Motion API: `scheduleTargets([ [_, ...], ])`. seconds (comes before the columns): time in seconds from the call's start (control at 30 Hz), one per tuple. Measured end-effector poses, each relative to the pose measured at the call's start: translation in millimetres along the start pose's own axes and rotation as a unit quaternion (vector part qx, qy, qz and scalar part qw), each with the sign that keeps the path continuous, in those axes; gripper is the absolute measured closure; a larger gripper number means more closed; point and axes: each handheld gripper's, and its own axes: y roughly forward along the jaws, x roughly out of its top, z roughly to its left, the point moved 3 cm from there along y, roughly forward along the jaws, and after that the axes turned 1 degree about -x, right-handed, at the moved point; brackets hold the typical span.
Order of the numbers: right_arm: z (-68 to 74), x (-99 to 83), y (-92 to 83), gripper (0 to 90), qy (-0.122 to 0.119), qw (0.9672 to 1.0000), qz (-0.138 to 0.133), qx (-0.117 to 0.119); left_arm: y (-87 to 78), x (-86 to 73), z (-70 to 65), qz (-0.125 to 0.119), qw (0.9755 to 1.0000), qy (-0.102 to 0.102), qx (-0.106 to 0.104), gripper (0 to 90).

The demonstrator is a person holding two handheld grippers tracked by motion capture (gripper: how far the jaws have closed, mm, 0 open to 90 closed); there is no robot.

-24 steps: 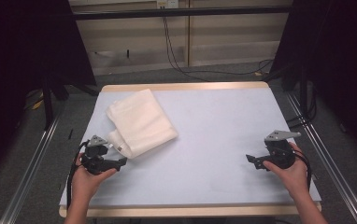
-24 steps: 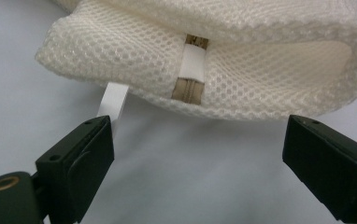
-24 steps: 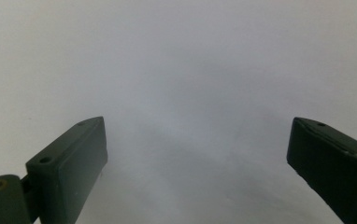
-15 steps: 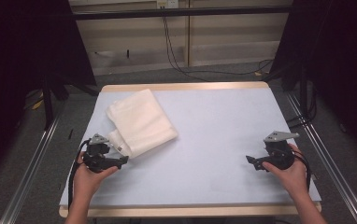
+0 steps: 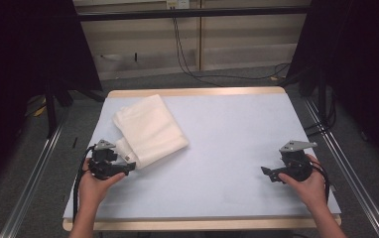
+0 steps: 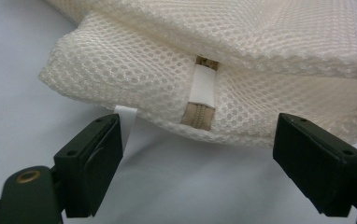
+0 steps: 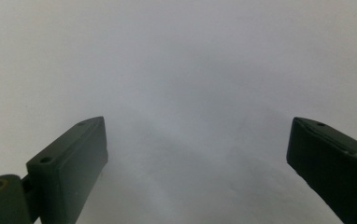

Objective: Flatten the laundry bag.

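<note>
A folded white mesh bag (image 5: 148,129) lies on the left half of the pale table cover (image 5: 227,139). Its near edge (image 6: 204,79) has a beige zipper end under a white tab (image 6: 203,88), and a small white label (image 6: 127,121) sticks out beside it. My left gripper (image 5: 128,166) rests on the table just short of that near corner, jaws wide apart, nothing between them (image 6: 197,154). My right gripper (image 5: 266,172) sits far off at the right, pointing left, its jaws open over bare cover (image 7: 197,158).
The table has a wooden rim (image 5: 197,92) at the far edge. Metal rails (image 5: 33,168) run along both sides on the floor, and cables (image 5: 187,54) hang by the back wall. Dark curtains flank the table.
</note>
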Motion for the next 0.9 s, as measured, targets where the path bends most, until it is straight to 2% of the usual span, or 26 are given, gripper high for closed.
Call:
scheduleTargets([
  [0.03, -0.5, -0.4, -0.2, 5.1, -0.003, 1.0, 0.0, 0.004, -0.6, 0.8, 0.4, -0.002, 1.0, -0.004, 0.0, 16.8],
  [0.07, -0.5, -0.7, -0.2, 5.1, -0.004, 1.0, -0.001, 0.002, -2.4, 3.1, 1.9, -0.002, 1.0, 0.002, 0.005, 17.9],
  [0.17, 1.0, -1.0, -0.9, 5.4, -0.002, 1.0, 0.002, 0.004, -2.2, 5.3, 0.9, -0.007, 1.0, -0.005, 0.003, 19.5],
  [0.23, 1.5, -0.8, -0.8, 5.5, -0.001, 1.0, 0.004, 0.003, -1.0, 6.8, 0.8, -0.004, 1.0, -0.002, 0.001, 20.6],
  [0.3, 2.2, -0.6, -0.7, 5.6, -0.002, 1.0, 0.004, 0.006, 0.7, 7.4, 1.9, 0.0, 0.9999, 0.0, 0.01, 21.9],
  [0.33, 2.5, -0.3, -0.8, 5.7, -0.002, 1.0, 0.004, 0.002, 1.8, 7.9, 4.0, -0.001, 0.9999, -0.013, 0.01, 22.5],
  [0.47, 2.3, -0.2, -0.9, 5.8, -0.008, 1.0, 0.002, 0.001, 2.7, 8.1, 9.9, -0.003, 0.9995, -0.025, 0.018, 26.4],
  [0.5, 2.6, -0.1, -0.8, 5.8, -0.011, 0.9999, 0.002, 0.004, 3.1, 7.8, 12.0, 0.0, 0.9995, -0.028, 0.013, 27.9],
  [0.53, 3.5, -0.2, -0.9, 6.0, -0.01, 0.9999, 0.004, 0.002, 4.0, 7.5, 14.2, -0.002, 0.9994, -0.031, 0.019, 28.1],
  [0.63, 4.3, -0.2, -0.3, 6.2, -0.015, 0.9999, 0.004, 0.003, 8.9, 6.6, 16.3, 0.003, 0.9989, -0.045, 0.014, 29.8],
  [0.67, 4.8, 0.0, -0.1, 6.3, -0.014, 0.9999, 0.005, 0.004, 10.0, 6.7, 17.8, 0.01, 0.999, -0.041, 0.015, 29.5],
  [0.73, 4.7, 0.3, 0.4, 6.4, -0.021, 0.9998, 0.004, 0.003, 14.1, 7.8, 19.1, 0.008, 0.9987, -0.048, 0.012, 29.5],
  [0.83, 5.8, 0.2, 0.4, 6.8, -0.021, 0.9997, 0.007, 0.004, 19.5, 8.9, 21.0, 0.001, 0.9974, -0.072, 0.004, 30.2],
  [0.9, 6.4, 0.0, 0.4, 7.1, -0.02, 0.9997, 0.01, 0.006, 22.1, 9.2, 20.0, -0.009, 0.9962, -0.086, -0.001, 36.0],
])
